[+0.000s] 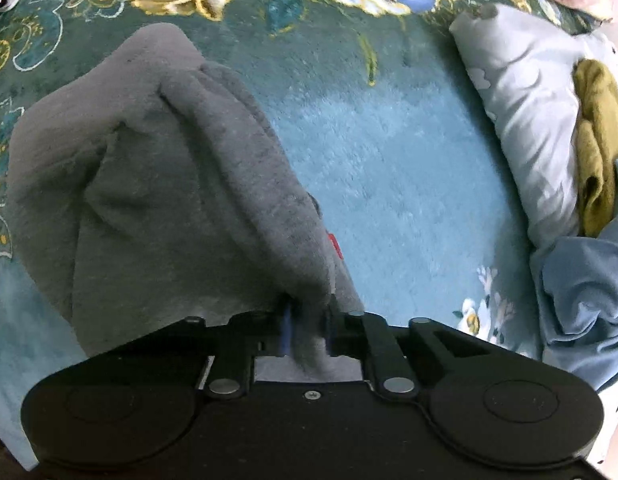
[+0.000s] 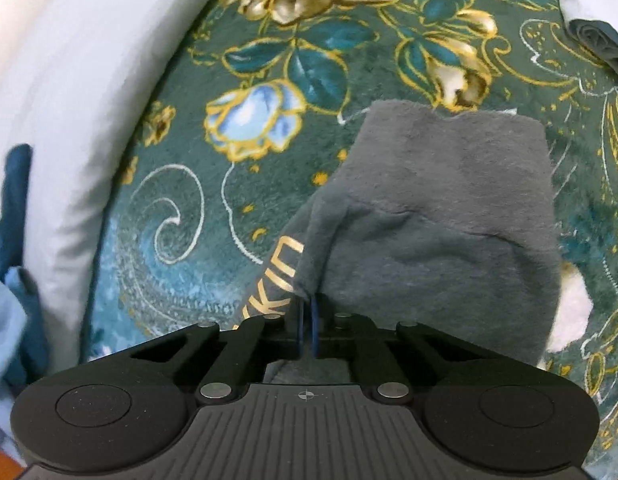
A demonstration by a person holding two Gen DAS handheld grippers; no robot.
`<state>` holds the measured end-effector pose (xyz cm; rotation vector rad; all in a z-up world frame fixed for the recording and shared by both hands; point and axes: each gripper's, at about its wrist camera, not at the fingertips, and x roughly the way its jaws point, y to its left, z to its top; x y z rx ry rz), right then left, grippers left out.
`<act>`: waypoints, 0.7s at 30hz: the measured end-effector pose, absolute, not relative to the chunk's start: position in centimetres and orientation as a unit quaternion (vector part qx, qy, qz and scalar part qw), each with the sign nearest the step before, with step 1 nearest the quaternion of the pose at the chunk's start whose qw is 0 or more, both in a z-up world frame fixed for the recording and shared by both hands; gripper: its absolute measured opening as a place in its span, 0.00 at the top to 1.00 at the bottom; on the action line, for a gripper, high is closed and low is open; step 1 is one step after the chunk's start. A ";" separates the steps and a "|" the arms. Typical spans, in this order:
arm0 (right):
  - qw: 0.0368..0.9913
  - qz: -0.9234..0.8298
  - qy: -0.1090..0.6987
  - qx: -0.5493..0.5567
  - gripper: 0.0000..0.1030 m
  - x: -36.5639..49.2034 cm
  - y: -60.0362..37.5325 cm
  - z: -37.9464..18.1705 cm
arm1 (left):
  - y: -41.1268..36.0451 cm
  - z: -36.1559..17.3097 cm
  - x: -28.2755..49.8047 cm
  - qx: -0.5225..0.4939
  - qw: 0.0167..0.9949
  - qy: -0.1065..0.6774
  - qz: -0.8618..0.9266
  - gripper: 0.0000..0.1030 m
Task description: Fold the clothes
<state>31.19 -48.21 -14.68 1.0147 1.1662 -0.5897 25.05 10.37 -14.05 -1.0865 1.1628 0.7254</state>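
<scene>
Left fingers: clenched on a gathered fold of the grey garment, blue pads just showing on either side of the pinched cloth. Right fingers: clenched on an edge of the same grey garment, blue pads pressed almost together with a thin bit of cloth caught at the tips. Garment: grey fleece, soft nap, bunched into loose ridges; it hangs from both grips and drapes down onto the blanket, its far end spread on the pile. In the left wrist view it fills the left and centre, with a small red tag at its right edge. In the right wrist view it fills the centre and right, with gold lettering on a strip at its left edge, only partly readable. Blanket: teal plush with gold-outlined flowers, cream and blue, at the far side, plainer pale blue nearer. Pillow: pale grey, at the right of the left wrist view, lying on the blanket. Olive cloth: crumpled, lying on the pillow's right part. Light blue cloth: crumpled, near right, just beside the pillow. White bedding: along the left of the right wrist view, with dark teal cloth at its left edge.
</scene>
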 end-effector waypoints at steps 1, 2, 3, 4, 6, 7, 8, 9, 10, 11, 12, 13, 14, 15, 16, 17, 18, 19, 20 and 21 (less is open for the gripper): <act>0.682 -0.256 0.510 0.457 0.99 30.9 -48.3 -14.1 | 10.4 -13.6 24.9 -0.483 0.642 0.505 0.316 0.93; 0.689 -0.249 0.501 0.460 0.99 30.7 -48.5 -13.3 | 10.5 -13.2 24.9 -0.488 0.643 0.500 0.311 0.93; 0.699 -0.244 0.493 0.457 0.99 30.7 -48.8 -12.6 | 10.6 -12.8 24.9 -0.494 0.645 0.496 0.307 0.93; 0.709 -0.241 0.485 0.453 0.99 30.9 -49.1 -12.0 | 10.8 -12.6 25.0 -0.498 0.647 0.492 0.303 0.92; 0.721 -0.237 0.479 0.441 0.99 31.9 -49.8 -11.6 | 11.3 -12.9 25.5 -0.503 0.649 0.489 0.296 0.92; 0.719 -0.238 0.486 0.437 0.99 32.5 -50.1 -11.9 | 11.5 -13.2 25.8 -0.505 0.647 0.489 0.296 0.92; 0.715 -0.233 0.494 0.436 0.99 32.8 -50.2 -12.1 | 11.6 -13.6 26.0 -0.508 0.644 0.490 0.296 0.91; 0.712 -0.227 0.502 0.436 0.99 32.9 -50.2 -12.3 | 11.7 -14.0 26.3 -0.510 0.640 0.492 0.296 0.90; 0.708 -0.221 0.511 0.436 0.99 33.1 -50.2 -12.5 | 11.7 -14.2 26.3 -0.512 0.639 0.493 0.296 0.89; 0.707 -0.219 0.516 0.431 0.98 33.0 -50.0 -12.5 | 11.5 -14.2 26.3 -0.512 0.639 0.492 0.295 0.88; 0.711 -0.219 0.521 0.420 0.98 32.7 -49.8 -12.3 | 11.4 -14.2 26.3 -0.512 0.640 0.492 0.294 0.88; 0.712 -0.216 0.525 0.414 0.96 32.5 -49.6 -12.3 | 11.3 -14.2 26.3 -0.511 0.641 0.492 0.293 0.87; 0.711 -0.214 0.529 0.411 0.94 32.3 -49.4 -12.5 | 11.2 -14.1 26.2 -0.510 0.642 0.492 0.292 0.87; 0.707 -0.216 0.531 0.414 0.89 32.2 -49.3 -12.7 | 11.2 -14.1 26.1 -0.509 0.643 0.492 0.292 0.87; 0.699 -0.222 0.532 0.423 0.85 32.2 -49.4 -13.0 | 11.2 -14.1 26.0 -0.510 0.642 0.492 0.291 0.87; 0.691 -0.228 0.531 0.433 0.84 32.2 -49.6 -13.3 | 11.2 -14.1 25.9 -0.511 0.642 0.492 0.291 0.86; 0.683 -0.234 0.531 0.443 0.78 32.2 -49.7 -13.7 | 11.3 -14.1 25.9 -0.512 0.642 0.492 0.291 0.85; 0.677 -0.241 0.531 0.448 0.76 32.2 -49.7 -13.9 | 11.3 -14.1 25.8 -0.512 0.642 0.491 0.290 0.84; 0.674 -0.249 0.531 0.449 0.76 32.3 -49.7 -14.1 | 11.3 -14.1 25.8 -0.512 0.642 0.491 0.290 0.84; 0.672 -0.257 0.533 0.445 0.76 32.4 -49.7 -14.3 | 11.3 -14.1 25.8 -0.512 0.643 0.491 0.290 0.84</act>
